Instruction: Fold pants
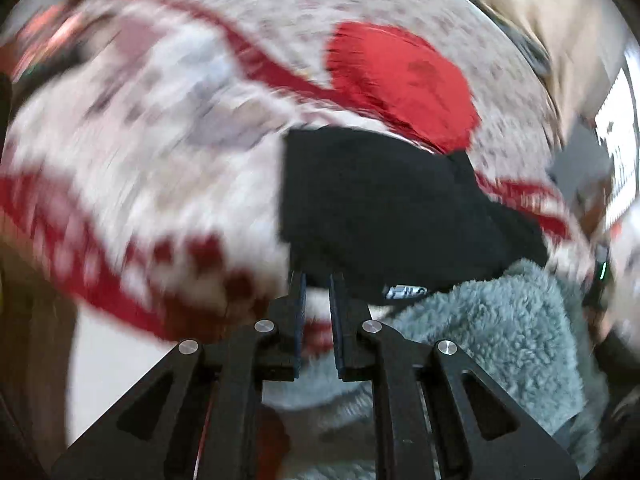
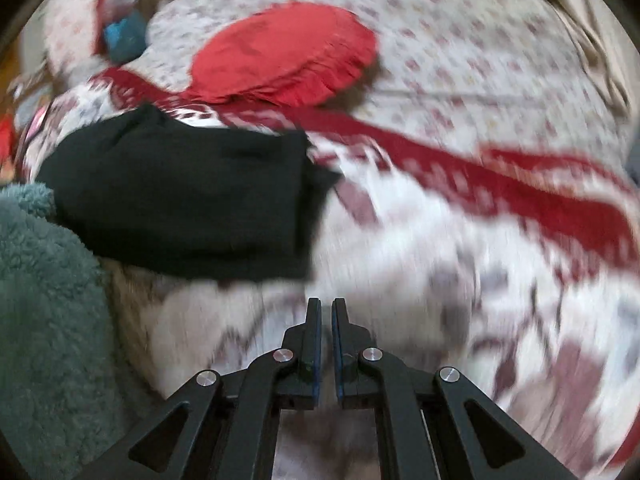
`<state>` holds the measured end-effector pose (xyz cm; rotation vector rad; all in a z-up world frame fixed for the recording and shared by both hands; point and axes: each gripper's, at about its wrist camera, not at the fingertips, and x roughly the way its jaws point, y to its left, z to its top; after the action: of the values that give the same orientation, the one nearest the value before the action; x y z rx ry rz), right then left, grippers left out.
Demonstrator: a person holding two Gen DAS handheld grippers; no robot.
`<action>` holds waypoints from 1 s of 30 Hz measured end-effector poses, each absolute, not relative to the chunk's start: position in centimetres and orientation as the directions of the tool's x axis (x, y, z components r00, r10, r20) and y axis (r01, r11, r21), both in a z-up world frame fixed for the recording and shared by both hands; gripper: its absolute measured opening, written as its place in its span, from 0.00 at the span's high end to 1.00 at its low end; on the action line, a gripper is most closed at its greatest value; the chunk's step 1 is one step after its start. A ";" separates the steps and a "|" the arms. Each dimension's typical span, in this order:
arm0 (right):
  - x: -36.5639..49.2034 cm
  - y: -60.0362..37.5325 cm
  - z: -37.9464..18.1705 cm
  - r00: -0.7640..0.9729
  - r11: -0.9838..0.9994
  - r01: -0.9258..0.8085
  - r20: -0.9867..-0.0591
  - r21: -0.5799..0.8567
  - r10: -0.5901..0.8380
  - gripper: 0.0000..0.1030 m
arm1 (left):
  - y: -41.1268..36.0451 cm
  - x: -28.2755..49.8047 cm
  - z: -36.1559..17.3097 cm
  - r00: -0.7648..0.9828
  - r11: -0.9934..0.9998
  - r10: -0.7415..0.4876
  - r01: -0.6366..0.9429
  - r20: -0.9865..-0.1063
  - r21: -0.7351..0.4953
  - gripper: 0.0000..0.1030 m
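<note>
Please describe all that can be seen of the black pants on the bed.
The black pants are a dark, matte, soft-looking fabric, folded into a compact, roughly rectangular bundle with stacked layer edges showing at one end. They lie flat on the red and white patterned blanket, one side against a grey-green fluffy fleece. A small white label shows near one edge. A red round cushion lies beyond them. Neither gripper clearly holds them; the pictures are blurred.

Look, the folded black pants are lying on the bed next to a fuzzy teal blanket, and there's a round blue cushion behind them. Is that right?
Almost. The cushion is red, not blue; the right wrist view shows it most clearly. The rest holds: the folded black pants lie on the bed beside the fuzzy teal blanket, with the cushion behind them.
</note>
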<state>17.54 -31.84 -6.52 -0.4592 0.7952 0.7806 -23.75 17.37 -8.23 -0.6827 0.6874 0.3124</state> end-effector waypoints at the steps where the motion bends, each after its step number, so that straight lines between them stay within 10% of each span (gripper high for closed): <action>1: 17.4 -32.5 -6.6 0.456 0.659 -0.749 -0.772 -0.065 0.442 0.97 | 17.4 -25.0 -8.5 0.760 0.678 0.035 -0.495 -0.649 -0.543 0.84; 5: 16.8 -35.0 -6.4 0.475 0.732 -0.681 -0.749 0.020 0.462 0.96 | 17.8 -26.0 -8.9 0.834 0.454 -0.019 -0.485 -0.552 -0.748 0.44; 14: 16.1 -34.6 -4.5 0.454 0.757 -0.578 -0.651 0.305 0.608 0.95 | 19.0 -21.5 -12.1 0.906 0.065 -0.117 -0.402 -0.407 -0.913 0.43; 30: 14.3 -30.8 -4.4 0.381 0.718 -0.586 -0.653 0.377 0.654 0.95 | 19.5 -20.9 -11.2 0.977 0.065 -0.050 -0.203 -0.206 -0.977 0.43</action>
<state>14.32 -30.76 -4.40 0.0884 0.8743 0.7923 -20.95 19.51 -11.18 -1.5051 0.2046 0.1168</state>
